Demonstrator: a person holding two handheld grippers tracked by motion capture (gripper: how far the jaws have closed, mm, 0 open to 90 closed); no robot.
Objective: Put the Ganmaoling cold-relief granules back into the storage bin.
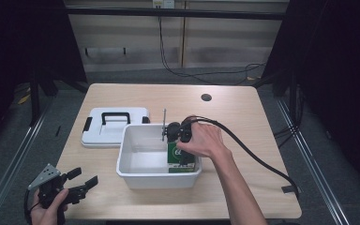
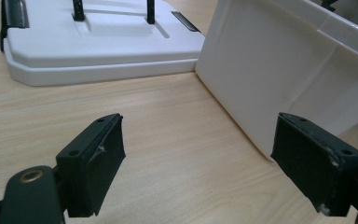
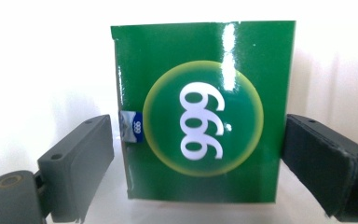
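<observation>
The green box (image 3: 200, 112) stands in the white bin's (image 1: 136, 176) right corner. The right gripper (image 3: 196, 154) is wide apart around it. It looks light and shiny-slippery; squeeze its flat sides gently.

Bare table lies before the left claw (image 2: 200, 163), bounded by bin wall (image 2: 279, 70) and lid (image 2: 98, 56).

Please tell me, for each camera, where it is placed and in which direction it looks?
High view: above the table, looking forward and down; both forearms enter below.
Left gripper view: on the left claw, facing the white bin and lid.
Right gripper view: on the right claw, facing the green box.
Shared: high and left views both show bin and lid.
</observation>
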